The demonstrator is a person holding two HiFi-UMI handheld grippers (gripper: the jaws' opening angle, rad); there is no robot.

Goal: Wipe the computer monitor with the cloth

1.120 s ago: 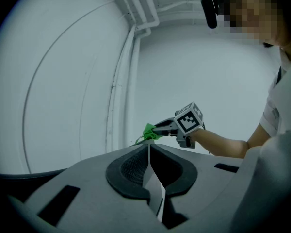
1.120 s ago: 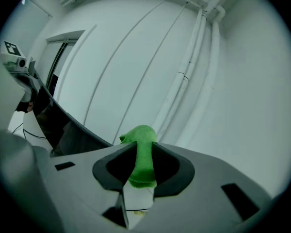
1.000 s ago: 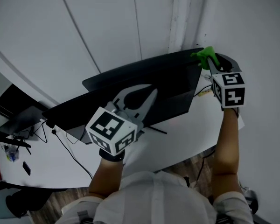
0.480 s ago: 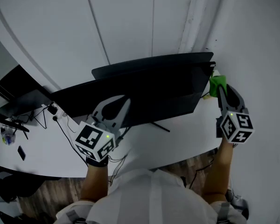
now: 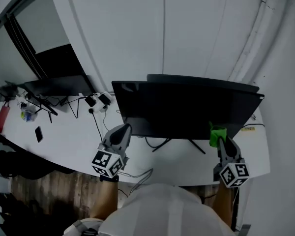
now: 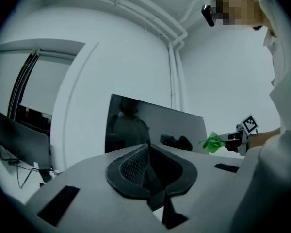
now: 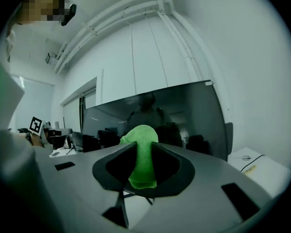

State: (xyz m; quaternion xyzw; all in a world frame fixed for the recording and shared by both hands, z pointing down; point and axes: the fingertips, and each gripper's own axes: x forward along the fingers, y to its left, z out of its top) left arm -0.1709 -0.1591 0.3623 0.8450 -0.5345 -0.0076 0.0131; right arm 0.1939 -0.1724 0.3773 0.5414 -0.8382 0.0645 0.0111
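Monitor (image 5: 187,114): flat glossy black panel, thin stand legs, reflects room. Smooth white desk (image 5: 64,141) beneath monitor; plain white panelled wall behind. Cloth (image 7: 141,154): bright green, knit-textured wad by monitor's lower right edge, pinched in right gripper (image 5: 218,140). Left gripper (image 5: 123,130): jaws together, empty, below monitor's lower left corner.

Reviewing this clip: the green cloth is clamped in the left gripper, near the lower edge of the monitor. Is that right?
Not quite: the green cloth is clamped in the right gripper, not the left, near the lower edge of the monitor. The right gripper view shows it between those jaws; the left gripper is shut and empty.
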